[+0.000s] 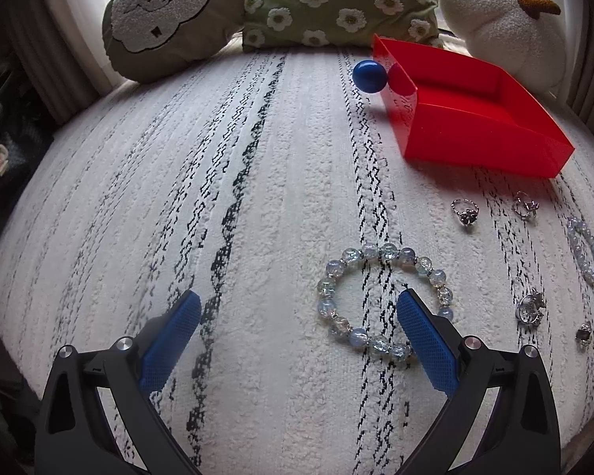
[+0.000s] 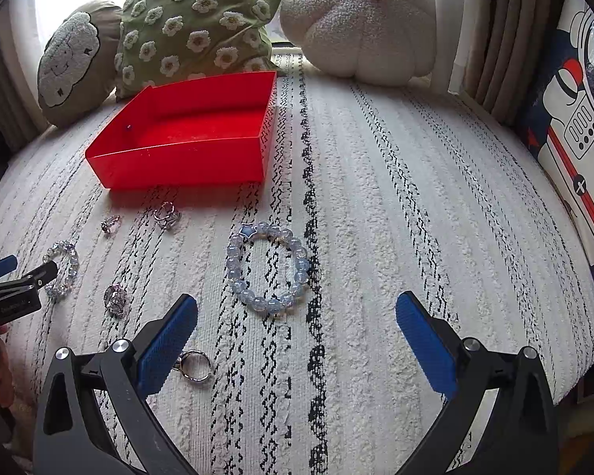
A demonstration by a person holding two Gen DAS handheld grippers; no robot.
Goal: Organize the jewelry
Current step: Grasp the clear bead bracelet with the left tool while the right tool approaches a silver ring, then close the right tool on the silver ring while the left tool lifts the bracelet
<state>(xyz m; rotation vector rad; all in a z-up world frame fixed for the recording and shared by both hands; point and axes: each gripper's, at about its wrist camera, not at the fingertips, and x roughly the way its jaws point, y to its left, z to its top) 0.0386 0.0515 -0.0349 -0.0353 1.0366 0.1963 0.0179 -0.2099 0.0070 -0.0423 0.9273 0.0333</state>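
Both grippers hang wide apart over the blanket, holding nothing. The left gripper (image 1: 297, 336) has one finger (image 1: 427, 344) overlapping a pale bead bracelet (image 1: 380, 297); closing now could pinch the blanket's pile or flick beads sideways. The right gripper (image 2: 297, 340) faces a bluer bracelet (image 2: 267, 269) at twelve o'clock. The red tray (image 2: 178, 174) beyond looks empty. I count two bracelets and, I think, four rings, one (image 2: 192, 364) by the right gripper's left finger.

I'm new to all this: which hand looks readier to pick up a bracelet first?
Probably the left. The left gripper is open with one finger already beside the crackle-bead bracelet. The right gripper is also open, but the star bracelet lies farther ahead of it.
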